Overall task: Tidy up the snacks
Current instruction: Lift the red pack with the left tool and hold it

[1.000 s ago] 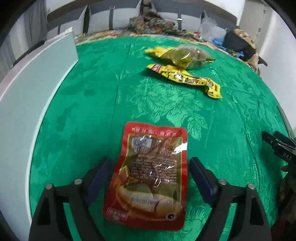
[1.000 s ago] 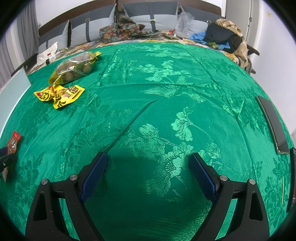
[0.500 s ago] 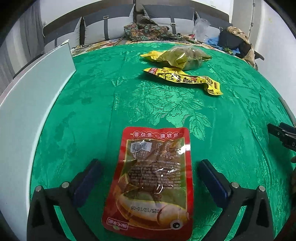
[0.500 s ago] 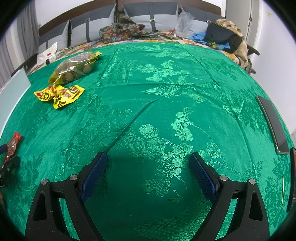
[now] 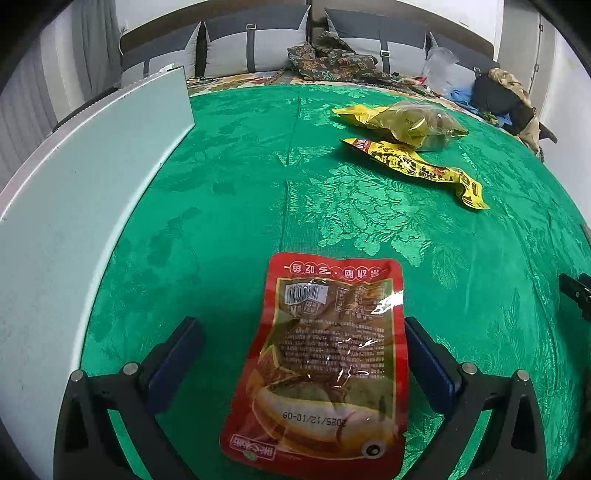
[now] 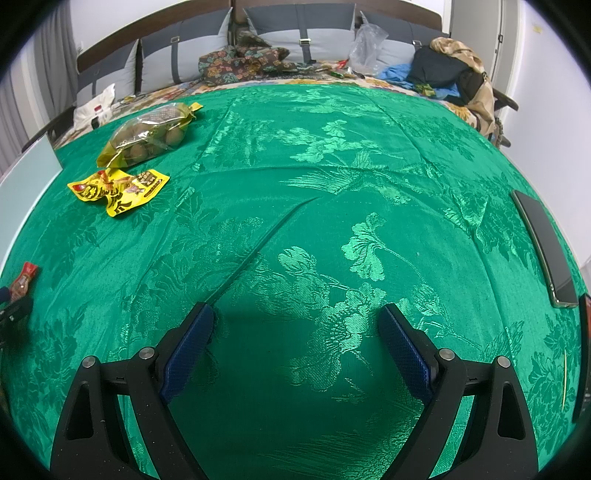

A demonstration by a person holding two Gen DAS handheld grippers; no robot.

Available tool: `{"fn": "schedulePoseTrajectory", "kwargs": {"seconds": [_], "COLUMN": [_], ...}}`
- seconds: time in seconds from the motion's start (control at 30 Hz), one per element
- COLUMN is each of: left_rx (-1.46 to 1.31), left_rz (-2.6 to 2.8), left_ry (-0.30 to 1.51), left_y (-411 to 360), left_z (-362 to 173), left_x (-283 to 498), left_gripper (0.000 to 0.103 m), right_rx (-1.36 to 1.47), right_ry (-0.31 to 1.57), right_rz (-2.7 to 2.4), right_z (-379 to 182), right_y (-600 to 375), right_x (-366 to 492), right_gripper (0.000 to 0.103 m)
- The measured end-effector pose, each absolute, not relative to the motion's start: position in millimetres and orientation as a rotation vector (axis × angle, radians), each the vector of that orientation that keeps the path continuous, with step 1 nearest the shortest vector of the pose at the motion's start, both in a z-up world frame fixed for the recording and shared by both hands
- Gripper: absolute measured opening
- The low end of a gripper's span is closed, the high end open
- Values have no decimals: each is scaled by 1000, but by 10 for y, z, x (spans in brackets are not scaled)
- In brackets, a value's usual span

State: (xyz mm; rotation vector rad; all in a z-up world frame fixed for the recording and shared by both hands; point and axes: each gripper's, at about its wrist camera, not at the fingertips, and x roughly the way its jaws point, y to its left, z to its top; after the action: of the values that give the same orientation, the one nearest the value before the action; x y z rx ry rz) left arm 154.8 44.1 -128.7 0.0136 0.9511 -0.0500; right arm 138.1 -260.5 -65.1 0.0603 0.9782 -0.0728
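Red snack pouch (image 5: pixel 325 354) lies flat between the wide-apart left hand-held gripper (image 5: pixel 301 328) fingers, unclamped

I work over a green brocade cloth (image 6: pixel 332 184) woven with shiny flowers and creased in long folds. At my left stands a pale, flat panel (image 5: pixel 74 206) along the cloth's edge. Beyond the far edge runs a floral-print cover, then grey cushions (image 6: pixel 295 33) with buckled straps against a dark wooden headboard (image 6: pixel 110 44). A patterned dark cloth (image 6: pixel 240 61) lies bunched there, beside a clear plastic bag (image 6: pixel 365 40) and a heap of clothes (image 6: pixel 450 74). White walls (image 6: pixel 546 74) close the right; grey curtains (image 5: pixel 88 48) hang left
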Motion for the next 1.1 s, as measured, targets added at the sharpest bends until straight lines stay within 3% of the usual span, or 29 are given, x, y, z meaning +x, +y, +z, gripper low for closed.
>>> {"fn": "schedulePoseTrajectory", "kwargs": {"seconds": [0.8,0.97,1.1], "left_rx": [12,13,13], "left_rz": [-51,-51,-51], "left_ry": [952,952,952], "left_y": [443,442,440], "left_z": [-1285,-1286,-1287], "left_x": [1546,1547,1548], "left_gripper": [103,103,103], "right_rx": [40,55,-91], "right_ry": [987,998,1009], "right_rz": [-59,126,393], "right_z": [-643,-442,-308], "right_y": [-2596,-2301,-1649], "right_x": [1404,1795,2302], "right_gripper": [93,91,91]}}
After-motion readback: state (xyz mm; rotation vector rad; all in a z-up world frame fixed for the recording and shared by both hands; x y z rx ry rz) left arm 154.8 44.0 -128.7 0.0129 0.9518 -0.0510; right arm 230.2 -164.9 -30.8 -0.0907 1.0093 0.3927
